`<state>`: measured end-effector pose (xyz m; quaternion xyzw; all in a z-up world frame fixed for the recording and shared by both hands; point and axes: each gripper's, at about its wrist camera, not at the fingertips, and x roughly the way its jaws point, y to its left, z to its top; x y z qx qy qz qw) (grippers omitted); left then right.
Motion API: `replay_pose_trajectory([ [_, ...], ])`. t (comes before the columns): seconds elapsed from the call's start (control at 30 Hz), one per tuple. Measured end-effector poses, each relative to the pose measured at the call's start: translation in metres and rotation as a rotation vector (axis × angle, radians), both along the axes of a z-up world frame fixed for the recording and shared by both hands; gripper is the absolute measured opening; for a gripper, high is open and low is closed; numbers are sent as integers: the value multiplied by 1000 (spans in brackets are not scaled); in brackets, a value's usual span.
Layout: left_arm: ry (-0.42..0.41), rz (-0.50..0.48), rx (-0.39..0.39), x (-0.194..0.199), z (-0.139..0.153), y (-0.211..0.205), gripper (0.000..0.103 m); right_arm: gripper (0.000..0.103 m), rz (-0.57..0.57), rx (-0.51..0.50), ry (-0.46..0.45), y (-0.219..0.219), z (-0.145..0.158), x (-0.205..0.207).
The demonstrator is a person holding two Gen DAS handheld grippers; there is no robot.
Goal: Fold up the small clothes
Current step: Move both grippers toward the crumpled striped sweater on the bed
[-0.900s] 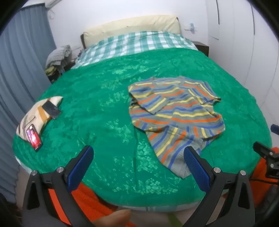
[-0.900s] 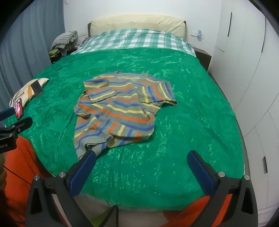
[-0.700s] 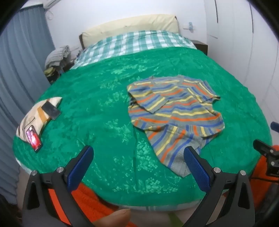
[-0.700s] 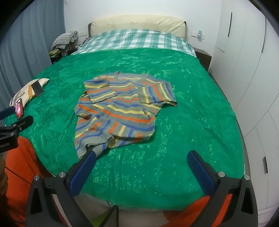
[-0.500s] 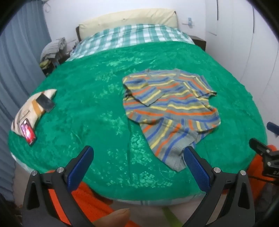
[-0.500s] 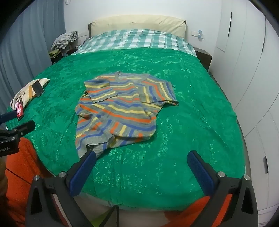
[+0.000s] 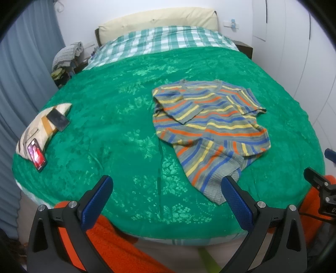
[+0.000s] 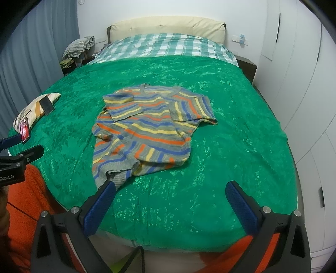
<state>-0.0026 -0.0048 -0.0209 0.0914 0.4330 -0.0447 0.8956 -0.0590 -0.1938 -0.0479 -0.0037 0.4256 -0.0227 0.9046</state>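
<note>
The left gripper (image 7: 167, 187) has its two blue-padded fingers (image 7: 97, 196) spread wide with nothing between them, above the near edge of the bed. The right gripper (image 8: 170, 193) is likewise wide open and empty, its blue fingers (image 8: 240, 204) held over the same near edge.

Just beyond the left gripper's right-hand finger, and just beyond the right gripper's left-hand finger, lies the small knitted sweater with orange, yellow, blue and grey stripes (image 7: 210, 128) (image 8: 147, 128). It sits rumpled on the green patterned bedspread (image 7: 126, 117) (image 8: 231, 126), roughly mid-bed, neckline toward the far side, both short sleeves turned in over the chest, the hem bunched and twisted toward the near edge.

At the left edge of the bedspread rests a cream cushion with tan stripes (image 7: 34, 130) (image 8: 31, 107), carrying a dark phone (image 7: 58, 120) on its far end and a phone with a lit red screen (image 7: 36, 154) at its near end. Farther off lie a green-and-white checked sheet (image 7: 163, 40) and a cream headboard (image 7: 159, 20). Orange fabric (image 7: 117, 245) shows below the grippers.
</note>
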Motion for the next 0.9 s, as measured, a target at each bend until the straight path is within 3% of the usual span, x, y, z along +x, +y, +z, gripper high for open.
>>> replay_pose_trajectory([
  [0.9, 40, -12, -20, 3, 1, 7, 103, 103, 36, 16, 30, 9, -4, 3],
])
